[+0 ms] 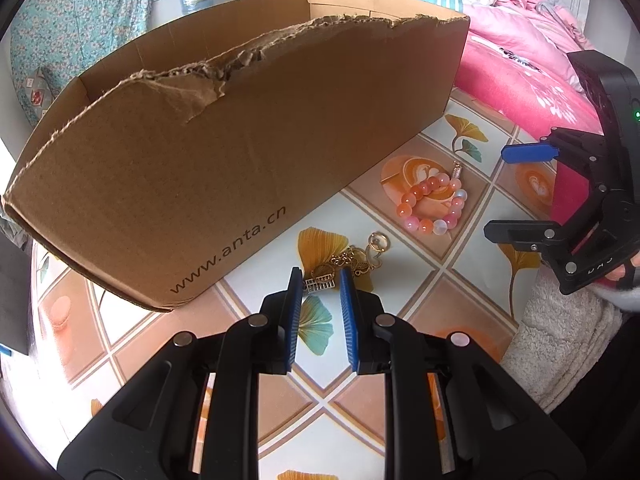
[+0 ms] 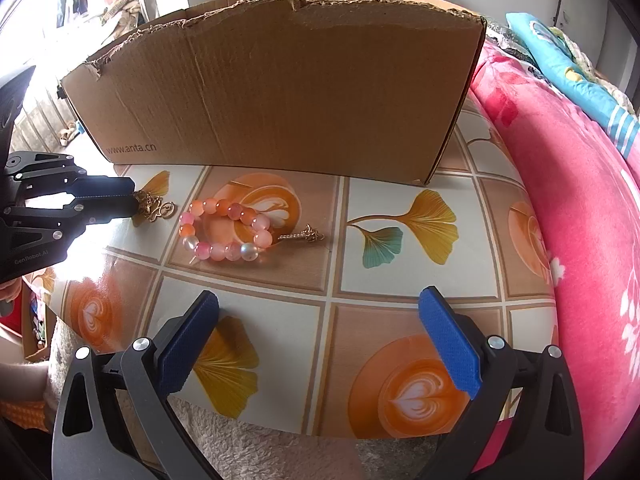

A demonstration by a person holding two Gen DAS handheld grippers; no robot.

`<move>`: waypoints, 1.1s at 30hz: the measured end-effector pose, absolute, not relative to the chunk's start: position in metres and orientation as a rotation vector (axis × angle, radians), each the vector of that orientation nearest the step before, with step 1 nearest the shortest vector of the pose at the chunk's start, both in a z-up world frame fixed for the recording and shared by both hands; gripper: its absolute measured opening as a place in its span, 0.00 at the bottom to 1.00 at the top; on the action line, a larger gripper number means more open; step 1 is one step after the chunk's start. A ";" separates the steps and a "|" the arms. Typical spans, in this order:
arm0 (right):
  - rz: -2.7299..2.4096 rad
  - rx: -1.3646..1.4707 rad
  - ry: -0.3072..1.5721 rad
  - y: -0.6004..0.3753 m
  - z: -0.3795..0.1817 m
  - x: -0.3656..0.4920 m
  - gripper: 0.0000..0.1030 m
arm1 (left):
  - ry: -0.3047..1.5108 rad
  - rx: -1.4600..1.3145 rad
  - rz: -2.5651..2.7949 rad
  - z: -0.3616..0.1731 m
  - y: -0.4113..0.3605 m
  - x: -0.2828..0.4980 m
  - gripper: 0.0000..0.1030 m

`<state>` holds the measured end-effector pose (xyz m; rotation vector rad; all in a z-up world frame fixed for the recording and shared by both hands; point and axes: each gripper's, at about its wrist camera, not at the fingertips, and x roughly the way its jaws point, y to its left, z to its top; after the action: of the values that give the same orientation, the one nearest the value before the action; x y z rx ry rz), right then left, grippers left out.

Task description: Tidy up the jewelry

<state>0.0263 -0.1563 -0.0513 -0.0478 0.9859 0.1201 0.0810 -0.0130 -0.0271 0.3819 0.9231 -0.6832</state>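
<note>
A pink and orange bead bracelet [image 1: 434,202] [image 2: 226,230] lies on the patterned tablecloth with a small gold pin [image 1: 456,170] [image 2: 302,236] beside it. A tangle of gold chain jewelry [image 1: 348,266] [image 2: 156,206] lies just ahead of my left gripper [image 1: 320,278] [image 2: 132,200], whose blue pads stand a little apart around its near end. My right gripper [image 2: 320,304] [image 1: 516,192] is wide open and empty, nearer the table's front edge. An open brown cardboard box [image 1: 240,152] [image 2: 280,92] with a torn rim stands behind the jewelry.
A pink floral quilt [image 2: 580,200] [image 1: 528,72] lies on the bed right of the table. The tablecloth [image 2: 400,280] bears ginkgo leaves and latte prints. A fluffy white cover [image 1: 560,340] hangs at the table's near edge.
</note>
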 end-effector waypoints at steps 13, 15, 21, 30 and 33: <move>0.116 -0.044 0.983 -0.156 -0.050 0.025 0.94 | 0.914 0.383 -0.675 -0.028 -0.015 0.080 0.19; 0.116 -0.044 0.983 -0.156 -0.050 0.026 0.94 | 0.914 0.373 -0.675 -0.028 -0.014 0.080 0.19; 0.116 -0.045 0.984 -0.156 -0.050 0.025 0.94 | 0.922 0.367 -0.665 -0.026 -0.013 0.079 0.19; 0.116 -0.045 0.983 -0.156 -0.050 0.026 0.94 | 0.929 0.355 -0.654 -0.025 -0.011 0.077 0.19; 0.116 -0.045 0.983 -0.156 -0.050 0.025 0.94 | 0.930 0.355 -0.652 -0.025 -0.010 0.076 0.19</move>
<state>0.0252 -0.1561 -0.0498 -0.0450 0.9834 0.1164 0.0760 -0.0104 -0.0246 0.3545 0.9303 -0.6519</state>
